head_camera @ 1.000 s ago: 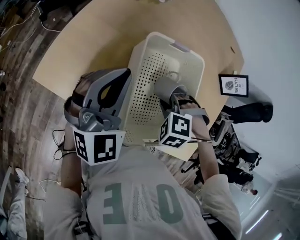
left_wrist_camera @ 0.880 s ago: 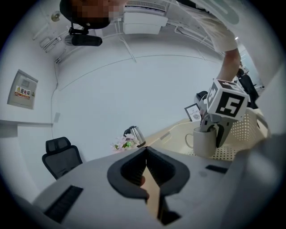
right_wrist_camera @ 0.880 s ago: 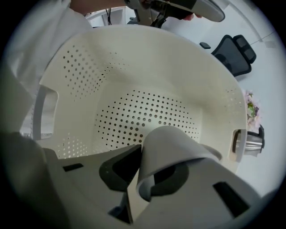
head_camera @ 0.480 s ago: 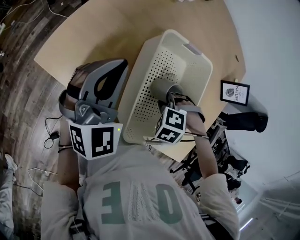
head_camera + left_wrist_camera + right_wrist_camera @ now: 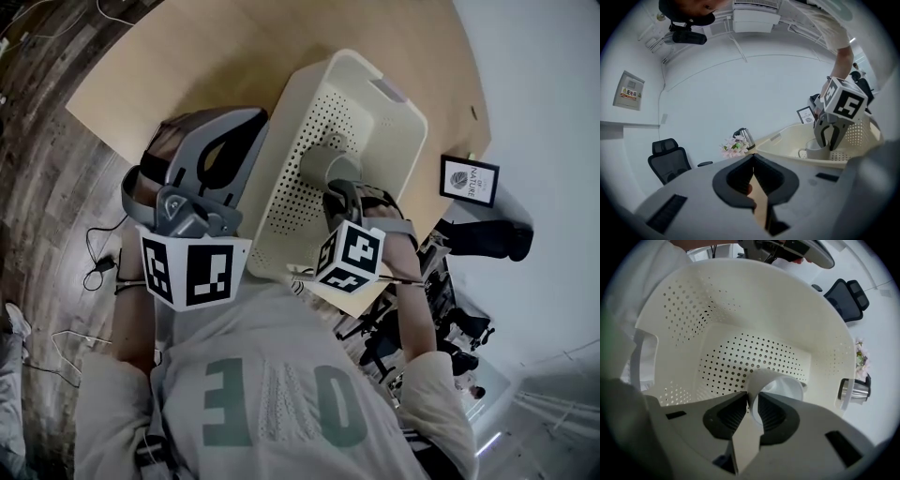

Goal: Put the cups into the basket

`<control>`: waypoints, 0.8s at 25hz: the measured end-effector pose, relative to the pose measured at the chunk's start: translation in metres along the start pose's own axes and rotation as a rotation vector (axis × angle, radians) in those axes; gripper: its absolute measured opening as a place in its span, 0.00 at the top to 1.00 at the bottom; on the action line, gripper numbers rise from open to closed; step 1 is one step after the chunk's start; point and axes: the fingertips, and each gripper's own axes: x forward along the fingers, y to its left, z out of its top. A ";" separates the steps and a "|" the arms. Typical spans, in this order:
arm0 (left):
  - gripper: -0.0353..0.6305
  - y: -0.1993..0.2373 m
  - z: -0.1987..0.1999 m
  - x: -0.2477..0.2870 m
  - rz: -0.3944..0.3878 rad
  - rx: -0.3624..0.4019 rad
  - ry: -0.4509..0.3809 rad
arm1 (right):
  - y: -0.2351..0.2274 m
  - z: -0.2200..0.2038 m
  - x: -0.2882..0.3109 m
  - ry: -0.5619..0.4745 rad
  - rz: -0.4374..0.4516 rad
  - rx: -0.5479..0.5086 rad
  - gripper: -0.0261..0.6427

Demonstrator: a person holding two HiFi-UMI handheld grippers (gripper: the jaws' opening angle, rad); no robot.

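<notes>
A cream perforated basket (image 5: 394, 105) stands on the wooden table (image 5: 187, 56). Inside it a pale grey cup (image 5: 322, 166) with a handle rests on the basket floor, tilted. My right gripper (image 5: 336, 189) reaches into the basket and is shut on the cup's wall. In the right gripper view the cup (image 5: 780, 386) has its rim pinched between the jaws of the right gripper (image 5: 751, 404), with the basket's dotted wall (image 5: 740, 333) behind. My left gripper (image 5: 246, 127) hangs left of the basket, shut and empty (image 5: 753, 171). The left gripper view shows the cup (image 5: 813, 151) in the basket (image 5: 783, 140).
A framed picture (image 5: 469, 180) stands at the table's right edge. The left gripper view shows a steel kettle (image 5: 746, 137), pink flowers (image 5: 733, 147) and a black office chair (image 5: 670, 161) beyond the table. Wooden floor with cables (image 5: 98, 272) lies to the left.
My right gripper has carried the cup a little deeper into the basket. The left gripper has stayed shut beside the basket, shifting only slightly.
</notes>
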 end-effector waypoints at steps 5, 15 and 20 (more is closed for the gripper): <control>0.93 -0.003 0.018 0.003 -0.031 0.014 -0.042 | -0.005 -0.006 -0.026 -0.006 -0.063 0.044 0.88; 0.93 -0.030 0.077 0.000 -0.133 0.137 -0.149 | -0.042 -0.001 -0.123 -0.251 -0.426 0.360 0.96; 0.93 -0.037 0.131 0.000 -0.145 0.239 -0.227 | -0.062 -0.031 -0.189 -0.445 -0.713 0.687 0.96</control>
